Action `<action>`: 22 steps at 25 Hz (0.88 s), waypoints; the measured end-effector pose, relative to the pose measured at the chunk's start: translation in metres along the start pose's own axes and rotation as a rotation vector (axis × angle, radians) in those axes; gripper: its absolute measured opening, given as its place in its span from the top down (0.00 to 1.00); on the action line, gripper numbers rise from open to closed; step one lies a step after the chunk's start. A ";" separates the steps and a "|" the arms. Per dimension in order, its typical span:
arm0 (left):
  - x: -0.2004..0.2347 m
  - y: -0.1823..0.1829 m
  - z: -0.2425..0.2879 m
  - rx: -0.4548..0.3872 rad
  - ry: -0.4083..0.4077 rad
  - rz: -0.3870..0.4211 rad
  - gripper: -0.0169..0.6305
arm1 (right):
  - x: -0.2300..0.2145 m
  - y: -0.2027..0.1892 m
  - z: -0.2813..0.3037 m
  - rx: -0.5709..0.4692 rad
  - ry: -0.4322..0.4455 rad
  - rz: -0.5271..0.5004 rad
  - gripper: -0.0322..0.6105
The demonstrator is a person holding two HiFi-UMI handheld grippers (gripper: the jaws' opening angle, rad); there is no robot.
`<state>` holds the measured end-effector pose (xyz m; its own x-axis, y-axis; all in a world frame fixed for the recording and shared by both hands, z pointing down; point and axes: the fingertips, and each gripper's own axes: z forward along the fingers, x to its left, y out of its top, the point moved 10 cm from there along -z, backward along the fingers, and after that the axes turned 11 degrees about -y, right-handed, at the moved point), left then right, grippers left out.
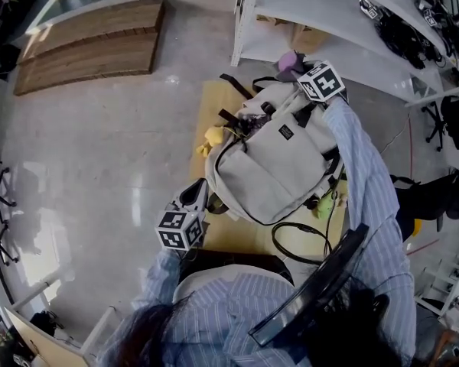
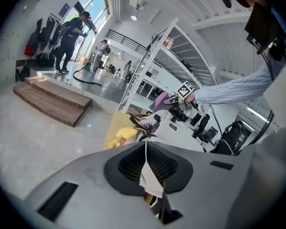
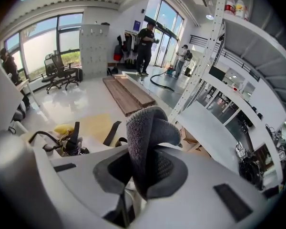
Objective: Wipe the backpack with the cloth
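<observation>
Lying in the centre of the head view on a yellowish table top (image 1: 208, 109), the pale grey backpack (image 1: 279, 167) runs its long axis from the upper middle of the frame, where its open top and dark straps sit, down to a rounded base at lower middle. The right gripper (image 1: 298, 71) is at the upper end, just above the top edge, clenched on a grey fuzzy cloth (image 3: 150, 128) that bulges out of its jaws. It is the nearer one for wiping, and a stroke would likely run down the bag's front along that axis. The left gripper (image 1: 196, 196) is at the bag's lower left edge, its jaws closed on a thin pale flap (image 2: 150, 178), probably the bag's fabric, though that cannot be confirmed. Whether the cloth touches the bag is unclear, and a striped sleeve (image 1: 367, 174) covers the backpack's right side.
</observation>
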<state>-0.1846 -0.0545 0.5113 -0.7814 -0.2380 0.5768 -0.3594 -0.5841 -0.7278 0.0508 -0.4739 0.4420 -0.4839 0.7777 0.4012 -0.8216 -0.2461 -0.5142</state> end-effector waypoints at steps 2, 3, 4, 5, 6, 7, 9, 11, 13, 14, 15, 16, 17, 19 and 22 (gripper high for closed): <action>0.002 -0.001 -0.002 -0.007 0.005 -0.005 0.96 | 0.007 -0.001 0.005 0.018 0.006 -0.018 0.89; 0.004 -0.001 -0.003 -0.010 0.008 -0.007 0.96 | 0.011 -0.002 0.006 0.023 0.010 -0.029 0.89; 0.005 0.000 -0.004 -0.013 0.010 -0.009 0.96 | 0.016 -0.002 0.006 0.024 0.016 -0.039 0.89; 0.006 0.000 -0.006 -0.016 0.013 -0.010 0.96 | 0.021 -0.001 0.005 0.022 0.024 -0.045 0.89; 0.007 0.001 -0.008 -0.018 0.016 -0.011 0.96 | 0.026 -0.001 0.003 0.017 0.034 -0.049 0.89; 0.008 0.001 -0.009 -0.019 0.019 -0.012 0.96 | 0.031 0.000 0.001 0.011 0.044 -0.051 0.89; 0.010 0.002 -0.011 -0.026 0.025 -0.010 0.96 | 0.038 -0.001 -0.002 0.004 0.059 -0.050 0.89; 0.010 0.004 -0.012 -0.034 0.027 -0.010 0.96 | 0.043 -0.002 -0.006 -0.001 0.062 -0.039 0.89; 0.010 0.004 -0.013 -0.038 0.027 -0.012 0.96 | 0.052 -0.003 -0.012 -0.010 0.069 -0.031 0.89; 0.010 0.003 -0.014 -0.037 0.027 -0.012 0.96 | 0.058 -0.003 -0.015 -0.017 0.078 -0.032 0.89; 0.009 0.002 -0.015 -0.036 0.027 -0.011 0.96 | 0.065 -0.003 -0.017 -0.024 0.089 -0.036 0.89; 0.009 0.001 -0.016 -0.034 0.026 -0.011 0.96 | 0.073 -0.003 -0.019 -0.033 0.102 -0.040 0.89; 0.008 0.000 -0.018 -0.033 0.026 -0.011 0.96 | 0.081 -0.002 -0.021 -0.042 0.115 -0.043 0.89; 0.005 -0.002 -0.019 -0.030 0.021 -0.009 0.96 | 0.097 0.001 -0.026 -0.060 0.140 -0.041 0.89; -0.001 -0.006 -0.018 -0.028 0.011 -0.006 0.96 | 0.120 0.002 -0.034 -0.079 0.179 -0.033 0.89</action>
<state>-0.1909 -0.0365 0.5082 -0.7848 -0.2263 0.5769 -0.3775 -0.5637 -0.7346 0.0013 -0.3617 0.4627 -0.3897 0.8769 0.2813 -0.8066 -0.1775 -0.5639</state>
